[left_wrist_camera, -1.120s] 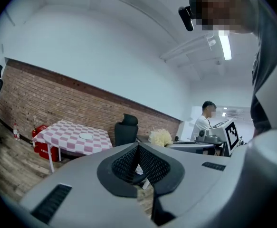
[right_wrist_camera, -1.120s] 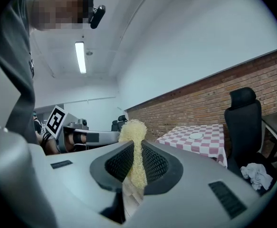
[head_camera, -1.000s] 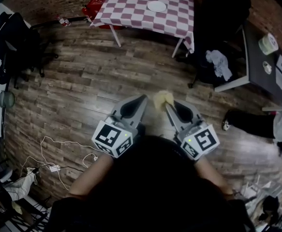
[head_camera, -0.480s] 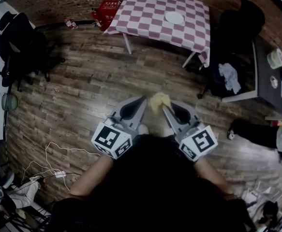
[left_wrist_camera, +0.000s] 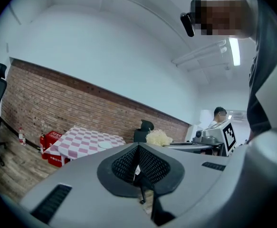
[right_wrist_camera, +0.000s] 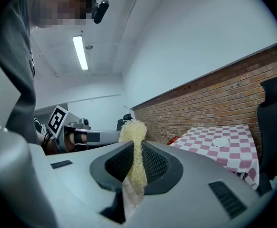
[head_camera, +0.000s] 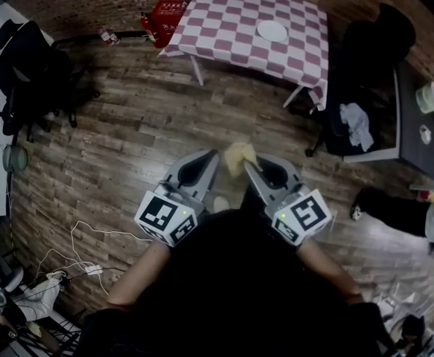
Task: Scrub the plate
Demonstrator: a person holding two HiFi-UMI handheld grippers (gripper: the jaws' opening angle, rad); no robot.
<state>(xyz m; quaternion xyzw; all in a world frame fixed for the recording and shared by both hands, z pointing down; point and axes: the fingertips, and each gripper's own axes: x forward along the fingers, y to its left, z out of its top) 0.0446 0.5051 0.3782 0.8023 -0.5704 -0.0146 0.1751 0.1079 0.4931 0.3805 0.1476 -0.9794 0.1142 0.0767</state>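
A small white plate (head_camera: 272, 30) lies on a table with a red-and-white checked cloth (head_camera: 235, 21), far ahead across the wooden floor. Both grippers are held side by side in front of the person's body, well short of the table. My right gripper (head_camera: 246, 166) is shut on a pale yellow mesh scrubber (head_camera: 240, 156), which stands up between its jaws (right_wrist_camera: 134, 146). My left gripper (head_camera: 211, 159) is shut with nothing between its jaws (left_wrist_camera: 139, 150). The plate (right_wrist_camera: 220, 142) also shows in the right gripper view and, smaller, the plate (left_wrist_camera: 106, 145) in the left gripper view.
Black office chairs stand at the left (head_camera: 23, 69) and to the right of the table (head_camera: 373, 43). A red crate (head_camera: 164, 13) sits by the brick wall. A dark desk (head_camera: 421, 117) runs along the right. White cables (head_camera: 90, 251) lie on the floor at the lower left.
The table and plate have shifted right and slightly lower in the head view, as the person moves over the floor. Both grippers stay side by side, the scrubber still held.
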